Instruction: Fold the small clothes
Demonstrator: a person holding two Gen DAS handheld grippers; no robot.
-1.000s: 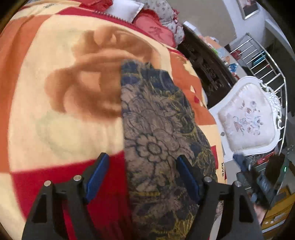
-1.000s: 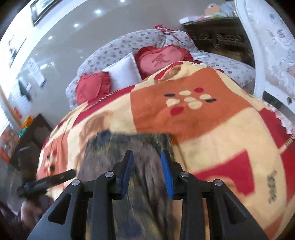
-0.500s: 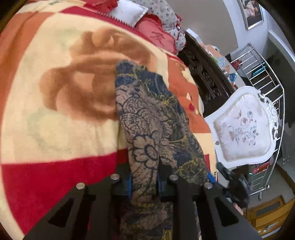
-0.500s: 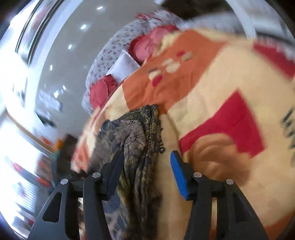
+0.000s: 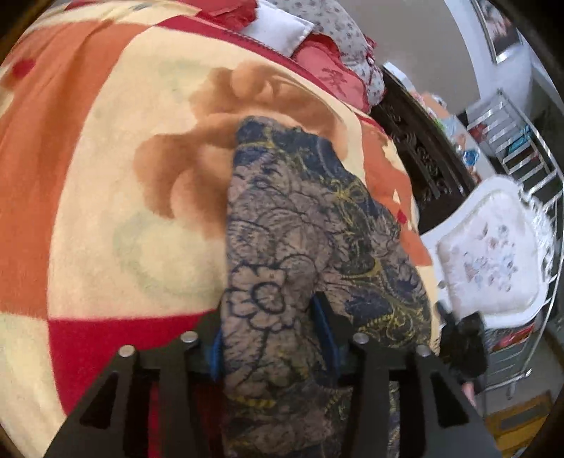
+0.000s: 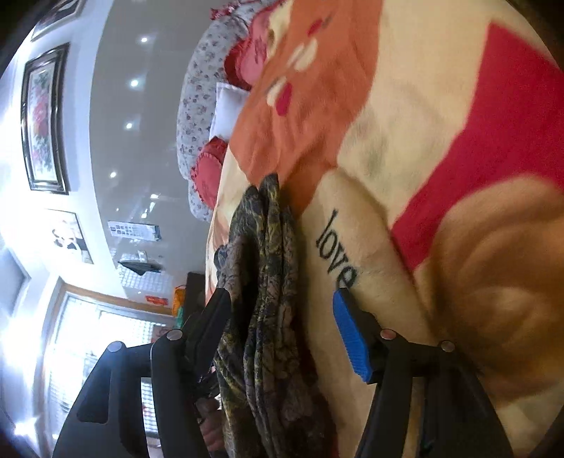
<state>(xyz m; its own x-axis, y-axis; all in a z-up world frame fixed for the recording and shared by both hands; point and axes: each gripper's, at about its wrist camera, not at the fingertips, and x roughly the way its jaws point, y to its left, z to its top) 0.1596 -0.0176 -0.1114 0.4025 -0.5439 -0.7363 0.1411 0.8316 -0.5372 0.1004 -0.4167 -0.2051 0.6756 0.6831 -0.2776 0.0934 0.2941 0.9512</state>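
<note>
A small dark garment [image 5: 303, 229] with a grey, navy and yellow floral print lies folded lengthwise on a blanket [image 5: 105, 176] with orange, cream and red patches. My left gripper [image 5: 271, 338] is shut on the garment's near end, cloth bunched between its blue pads. In the right wrist view the garment [image 6: 268, 282] hangs in gathered folds between the fingers of my right gripper [image 6: 285, 324], which is open; its blue pad [image 6: 352, 338] stands apart from the cloth. That view is rolled sideways.
Red and white cushions [image 5: 282, 24] lie at the blanket's far end. A dark carved cabinet [image 5: 423, 155], a white upholstered chair [image 5: 493, 253] and a metal rack [image 5: 521, 141] stand to the right. The blanket bears the word "love" [image 6: 335, 253].
My left gripper closed on the garment's near end a half second back and still holds it. My right gripper opened, let go of the cloth and rolled sideways.
</note>
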